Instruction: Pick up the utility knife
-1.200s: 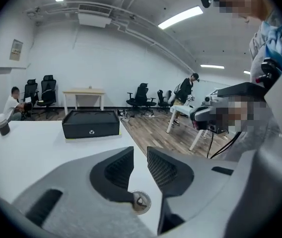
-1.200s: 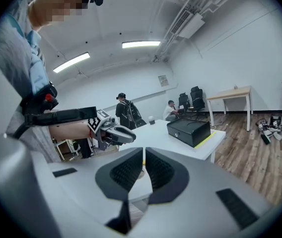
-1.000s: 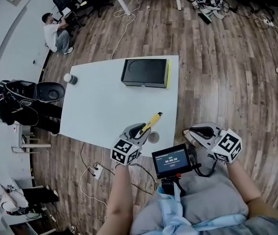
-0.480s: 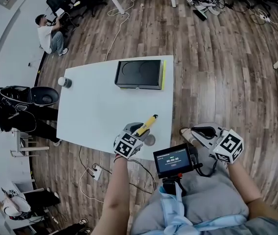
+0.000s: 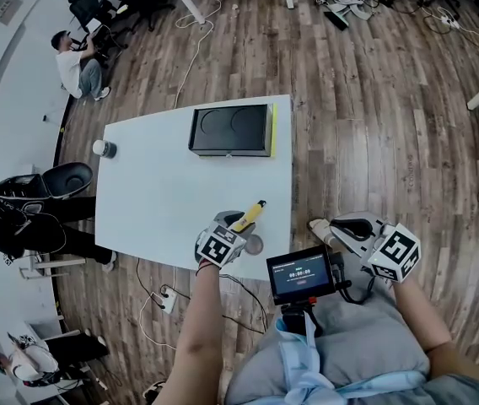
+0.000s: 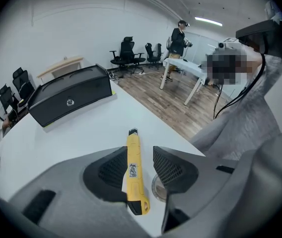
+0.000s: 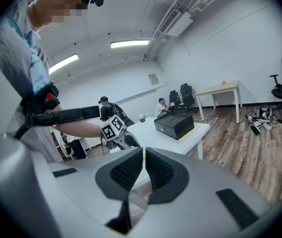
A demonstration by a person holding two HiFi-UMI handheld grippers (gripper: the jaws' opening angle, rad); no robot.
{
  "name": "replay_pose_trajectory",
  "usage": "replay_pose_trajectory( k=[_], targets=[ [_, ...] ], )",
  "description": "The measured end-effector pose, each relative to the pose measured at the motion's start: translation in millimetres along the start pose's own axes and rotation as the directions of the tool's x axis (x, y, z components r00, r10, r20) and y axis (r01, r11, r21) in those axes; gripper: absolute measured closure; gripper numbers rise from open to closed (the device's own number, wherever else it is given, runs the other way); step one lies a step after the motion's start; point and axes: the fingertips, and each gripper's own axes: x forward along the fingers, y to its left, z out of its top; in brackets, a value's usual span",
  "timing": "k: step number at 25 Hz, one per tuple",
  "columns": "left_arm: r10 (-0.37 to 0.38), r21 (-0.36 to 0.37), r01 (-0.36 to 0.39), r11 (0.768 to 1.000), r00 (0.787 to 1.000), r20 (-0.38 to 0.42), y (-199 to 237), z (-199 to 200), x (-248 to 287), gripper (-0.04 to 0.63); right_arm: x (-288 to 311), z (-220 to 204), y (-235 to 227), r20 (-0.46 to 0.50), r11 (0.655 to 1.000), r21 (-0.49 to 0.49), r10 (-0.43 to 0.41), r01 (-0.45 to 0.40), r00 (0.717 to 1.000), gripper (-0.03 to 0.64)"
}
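The yellow utility knife (image 5: 250, 213) (image 6: 132, 152) lies flat on the white table (image 5: 172, 192) near its front right edge, black tip pointing away from me. My left gripper (image 5: 240, 225) (image 6: 143, 168) points steeply down over it. Its jaws have just been opening and stand open, with the knife's handle between them. The handle lies close against the left pad, and a gap shows on the right side. My right gripper (image 5: 320, 229) (image 7: 144, 170) hangs off the table to the right, over the wooden floor. It is shut with nothing between its pads.
A black case (image 5: 229, 129) (image 6: 69, 95) with a yellow strip sits at the table's far edge. A small cup (image 5: 100, 148) stands at the far left corner. A grey round disc (image 5: 256, 244) lies beside the knife. A small monitor (image 5: 303, 274) sits at my chest. People and office chairs stand at the left.
My left gripper has sunk toward the table with the knife and tipped further downward. Its jaws have spread, and the knife now rests on the table. The right gripper has hardly moved.
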Motion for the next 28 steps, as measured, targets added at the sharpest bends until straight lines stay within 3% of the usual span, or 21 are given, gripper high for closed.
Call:
replay_pose_trajectory(
  k=[10,28],
  targets=[
    [-0.006,0.003,0.006,1.0,0.998,-0.067,7,-10,18,0.442,-1,-5,-4,-0.013,1.0,0.014,-0.015,0.015,1.0,0.584],
    [0.034,0.06,-0.029,0.998,0.997,-0.073,8,-21,44,0.443,-2,-5,-2,-0.036,1.0,0.001,0.0,0.0,0.999,0.584]
  ],
)
